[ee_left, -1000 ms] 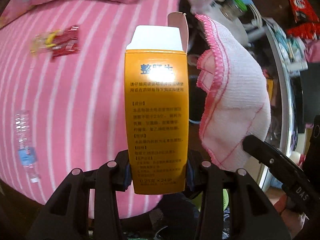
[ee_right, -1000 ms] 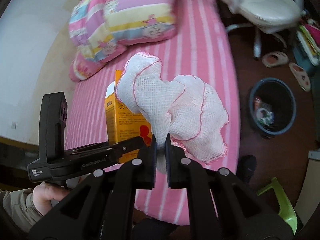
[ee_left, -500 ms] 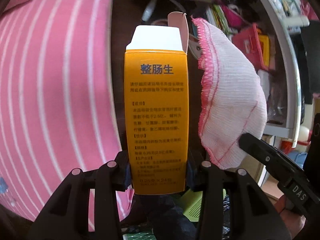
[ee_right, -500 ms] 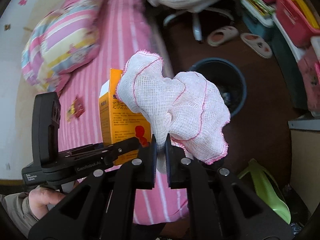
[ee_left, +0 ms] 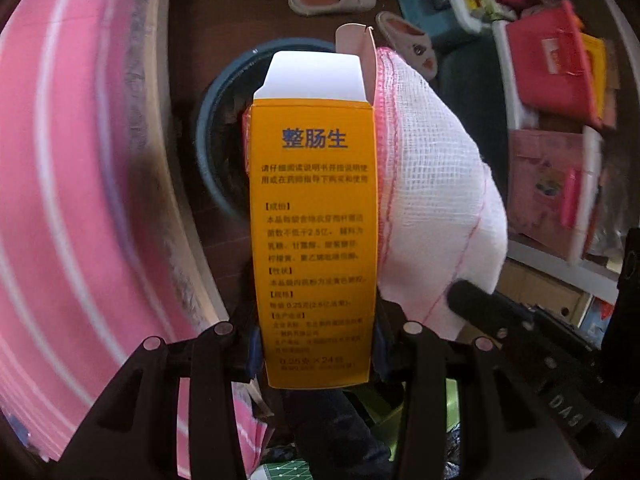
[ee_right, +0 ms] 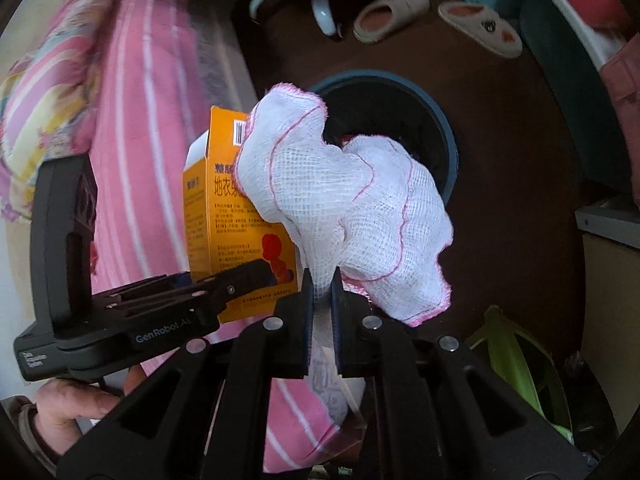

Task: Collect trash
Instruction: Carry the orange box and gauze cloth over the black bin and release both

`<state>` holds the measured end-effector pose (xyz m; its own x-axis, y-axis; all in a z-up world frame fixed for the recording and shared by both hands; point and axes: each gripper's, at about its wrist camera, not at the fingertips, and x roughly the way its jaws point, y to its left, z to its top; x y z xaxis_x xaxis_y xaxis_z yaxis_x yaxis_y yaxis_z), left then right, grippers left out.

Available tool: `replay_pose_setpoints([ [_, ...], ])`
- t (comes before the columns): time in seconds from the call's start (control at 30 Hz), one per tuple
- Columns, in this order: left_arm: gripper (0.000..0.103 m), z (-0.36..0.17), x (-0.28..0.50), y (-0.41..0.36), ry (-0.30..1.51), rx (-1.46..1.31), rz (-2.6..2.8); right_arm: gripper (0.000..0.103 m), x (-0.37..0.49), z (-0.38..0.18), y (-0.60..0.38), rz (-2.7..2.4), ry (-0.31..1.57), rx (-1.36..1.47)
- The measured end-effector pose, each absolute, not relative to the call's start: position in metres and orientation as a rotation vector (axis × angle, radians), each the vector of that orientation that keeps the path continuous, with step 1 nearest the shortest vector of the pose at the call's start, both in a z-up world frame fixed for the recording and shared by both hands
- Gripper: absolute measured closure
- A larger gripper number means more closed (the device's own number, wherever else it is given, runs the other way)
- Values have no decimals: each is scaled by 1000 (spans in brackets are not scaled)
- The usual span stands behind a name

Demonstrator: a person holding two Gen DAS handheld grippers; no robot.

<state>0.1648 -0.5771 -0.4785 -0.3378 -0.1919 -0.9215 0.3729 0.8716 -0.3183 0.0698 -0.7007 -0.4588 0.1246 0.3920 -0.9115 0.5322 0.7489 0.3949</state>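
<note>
My left gripper (ee_left: 314, 354) is shut on an orange medicine box (ee_left: 314, 240) with its white top flap open; the box also shows in the right wrist view (ee_right: 236, 224). My right gripper (ee_right: 322, 300) is shut on a white gauze cloth with pink edging (ee_right: 352, 216), which also shows in the left wrist view (ee_left: 432, 208) touching the box's right side. Both are held above and just in front of a round dark bin (ee_right: 444, 128) on the floor; its rim shows in the left wrist view (ee_left: 208, 128) behind the box.
The pink striped bed (ee_left: 60, 200) runs along the left. Two slippers (ee_right: 390, 10) lie on the dark floor beyond the bin. Shelves with red and pink boxes (ee_left: 556, 80) stand at the right. A green object (ee_right: 516, 364) lies near the lower right.
Both grippers have swung away from the bed toward the floor with the box and cloth. The bin has come closer and now sits right behind the held items.
</note>
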Motion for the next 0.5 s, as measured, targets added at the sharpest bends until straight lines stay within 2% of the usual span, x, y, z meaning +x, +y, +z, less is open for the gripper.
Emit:
replay_pose_setpoints([
  [0.1, 63, -504, 176, -594, 1844, 160, -572, 93, 78, -487, -711, -124, 1513, 798],
  [0.17, 61, -521, 185, -600, 1861, 160, -569, 85, 85, -498, -715, -126, 1515, 798],
  [0.2, 61, -528, 189, -604, 1872, 165, -560, 76, 88, -502, -717, -128, 1514, 795],
  [0.23, 55, -533, 190, -608, 1881, 171, -550, 49, 93, -507, -721, -137, 1519, 784],
  [0.27, 47, -537, 193, -609, 1884, 179, -536, 40, 95, -508, -723, -147, 1519, 775],
  [0.3, 41, -538, 195, -610, 1879, 175, -536, 39, 96, -508, -726, -156, 1516, 768],
  [0.33, 29, -537, 196, -609, 1870, 173, -532, 37, 97, -508, -729, -163, 1516, 766],
  [0.37, 24, -534, 197, -607, 1862, 165, -526, 35, 96, -506, -730, -172, 1515, 769],
  [0.5, 24, -518, 193, -591, 1874, 107, -492, 34, 87, -487, -733, -177, 1496, 777],
])
